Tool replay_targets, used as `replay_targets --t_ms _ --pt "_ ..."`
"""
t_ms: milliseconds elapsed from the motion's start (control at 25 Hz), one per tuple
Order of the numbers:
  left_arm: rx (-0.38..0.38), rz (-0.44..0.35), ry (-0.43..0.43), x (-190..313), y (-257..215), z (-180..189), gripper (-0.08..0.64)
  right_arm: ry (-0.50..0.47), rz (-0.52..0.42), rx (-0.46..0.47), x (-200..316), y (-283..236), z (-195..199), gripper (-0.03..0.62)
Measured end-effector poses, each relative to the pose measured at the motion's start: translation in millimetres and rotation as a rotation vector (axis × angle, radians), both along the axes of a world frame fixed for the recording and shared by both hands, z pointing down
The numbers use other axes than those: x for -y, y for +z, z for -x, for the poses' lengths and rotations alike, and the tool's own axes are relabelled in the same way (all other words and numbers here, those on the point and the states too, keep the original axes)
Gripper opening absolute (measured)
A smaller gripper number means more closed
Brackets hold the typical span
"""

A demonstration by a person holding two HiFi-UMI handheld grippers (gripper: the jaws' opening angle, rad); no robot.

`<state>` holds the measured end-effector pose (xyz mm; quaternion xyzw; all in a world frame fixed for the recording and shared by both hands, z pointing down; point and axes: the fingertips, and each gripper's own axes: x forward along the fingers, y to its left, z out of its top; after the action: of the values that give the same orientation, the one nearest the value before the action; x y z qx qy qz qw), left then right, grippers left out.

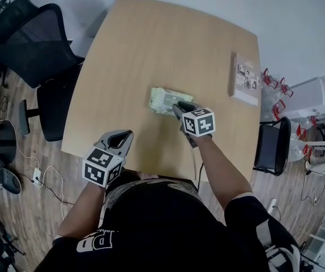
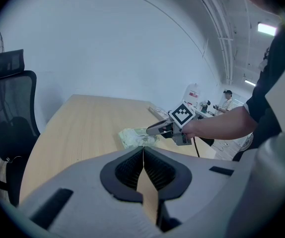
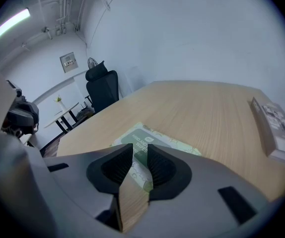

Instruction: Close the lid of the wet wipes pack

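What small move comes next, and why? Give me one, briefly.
Probably lower the right gripper straight down onto the wet wipes pack to press its lid flat. Its tips sit over one end of the pack, slightly apart and holding nothing. The left gripper is shut, off to the side.

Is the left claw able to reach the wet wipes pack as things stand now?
Probably yes. Only bare table lies between the left claw and the wet wipes pack. The right claw hangs at the pack's right end, so that end is crowded.
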<state>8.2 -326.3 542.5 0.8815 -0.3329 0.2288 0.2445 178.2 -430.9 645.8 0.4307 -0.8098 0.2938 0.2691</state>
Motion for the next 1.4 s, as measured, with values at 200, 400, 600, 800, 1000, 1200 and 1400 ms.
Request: replay_targets --t_ms 200,400,600,800,1000,1200,1400 --pt "0.003 0.005 -0.012 -1 2 4 0.020 -0.017 -0.035 -0.082 0 11 0 0.097" --pt "0.005 0.011 -0.021 -2 6 7 0.020 -0.062 -0.075 -0.150 -1 14 1 0.097" --pt "0.003 0.013 -0.014 -2 8 5 0.020 -0.097 -0.089 -0.213 -3 17 3 0.098" --pt "0.002 0.014 -0.007 -1 7 2 0.020 -0.125 -0.112 -0.273 -4 20 6 0.100" --pt "0.005 0.017 -0.002 -1 7 3 0.020 -0.121 -0.132 -0.279 -3 22 6 0.101" --pt "0.000 0.014 0.011 -1 5 3 0.020 -0.100 -0.143 -0.262 -3 21 6 0.101" --pt "-0.015 0.004 0.034 1 4 4 0.020 -0.085 -0.156 -0.285 -2 21 5 0.101"
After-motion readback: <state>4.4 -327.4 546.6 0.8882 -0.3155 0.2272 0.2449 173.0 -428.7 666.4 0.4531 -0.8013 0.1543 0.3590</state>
